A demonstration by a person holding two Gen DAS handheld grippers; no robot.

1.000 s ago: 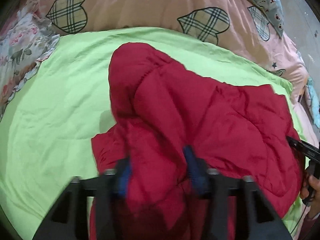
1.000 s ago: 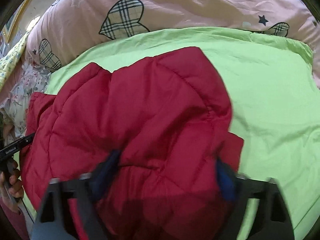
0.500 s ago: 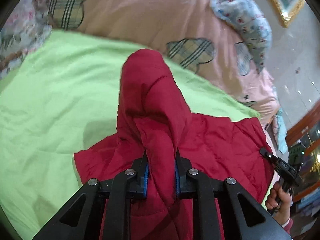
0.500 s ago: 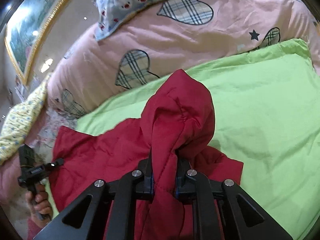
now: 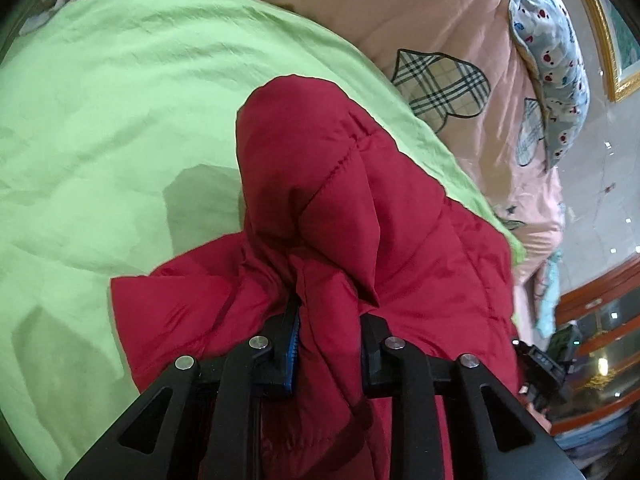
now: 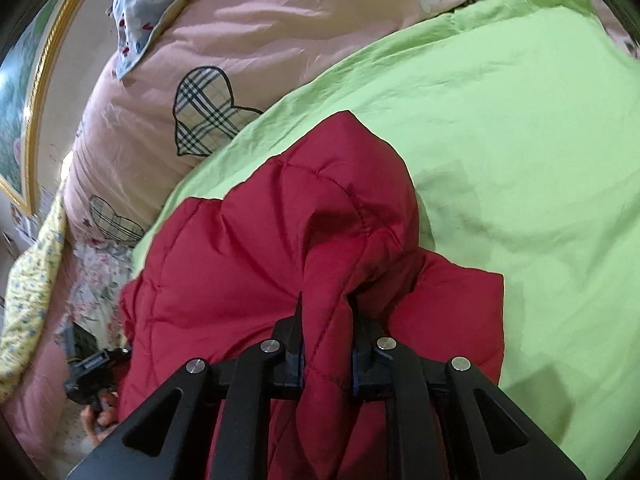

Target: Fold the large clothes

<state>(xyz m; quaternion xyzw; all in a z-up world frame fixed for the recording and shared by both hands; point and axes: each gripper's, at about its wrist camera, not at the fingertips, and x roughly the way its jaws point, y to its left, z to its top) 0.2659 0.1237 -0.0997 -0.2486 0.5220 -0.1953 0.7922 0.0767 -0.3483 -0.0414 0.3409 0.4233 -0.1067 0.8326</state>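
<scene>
A red quilted jacket [image 5: 360, 200] lies bunched on a lime green sheet [image 5: 120, 120]. My left gripper [image 5: 330, 320] pinches a raised fold near one end of the jacket. Its jaws are opening slightly, with the fabric still filling the gap and pressed by the pads. In the right wrist view the jacket [image 6: 260, 260] rises in a similar peak. My right gripper [image 6: 326, 312] holds that fold between its blue pads, and its jaws are also easing open a little. The parts of the jacket under both grippers are hidden.
A pink duvet with plaid hearts [image 6: 280, 20] is piled behind the green sheet [image 6: 520, 160], with a blue patterned pillow [image 5: 552, 60] on it. A gold picture frame [image 6: 36, 80] hangs on the wall. A person's hand [image 6: 100, 416] shows at the bed's edge. Floral bedding [image 6: 100, 280] lies there.
Both grippers went from wide open over the jacket to pinching folds of it. Both views have rolled since. The left gripper has come lower and closer, and its jaws now stand slightly wider.
</scene>
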